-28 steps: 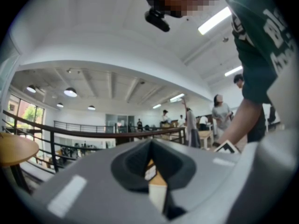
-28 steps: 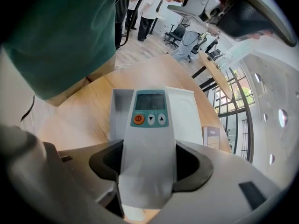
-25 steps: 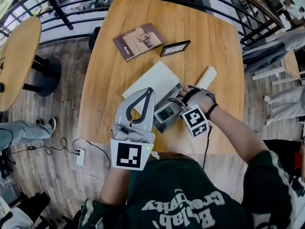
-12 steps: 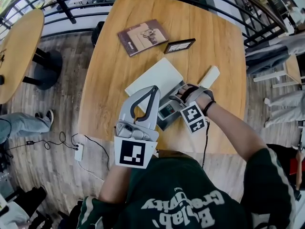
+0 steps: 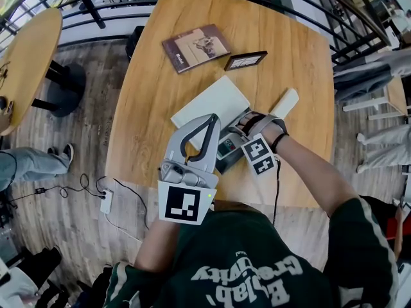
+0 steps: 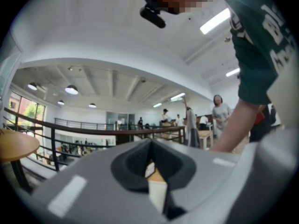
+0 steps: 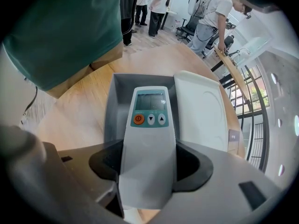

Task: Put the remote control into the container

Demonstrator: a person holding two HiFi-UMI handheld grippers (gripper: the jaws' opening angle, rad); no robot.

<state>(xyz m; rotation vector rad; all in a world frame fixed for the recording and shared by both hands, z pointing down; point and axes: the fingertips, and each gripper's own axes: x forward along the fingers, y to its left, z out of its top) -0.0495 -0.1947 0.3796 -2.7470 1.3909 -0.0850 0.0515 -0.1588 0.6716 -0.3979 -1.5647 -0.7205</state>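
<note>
Seen from above, a person stands at a wooden counter (image 5: 282, 37) with a hand-held gripper in each hand. The right hand-held gripper (image 7: 148, 164) is clamped across the lower body of a pale grey remote control (image 7: 149, 111), whose screen and buttons face up. The remote's front end reaches out over the open grey container (image 7: 112, 104), and a white lid (image 7: 201, 108) lies open just beside it. The left hand-held gripper (image 5: 208, 122) has its jaws pressed together on nothing and points upward, just left of the container. The step in hand looks like lowering the remote in. To do it well, keep the remote lined up with the container's long walls and lower it until it rests flat on the bottom. Only then loosen the grip, so it neither catches a wall nor drops.
</note>
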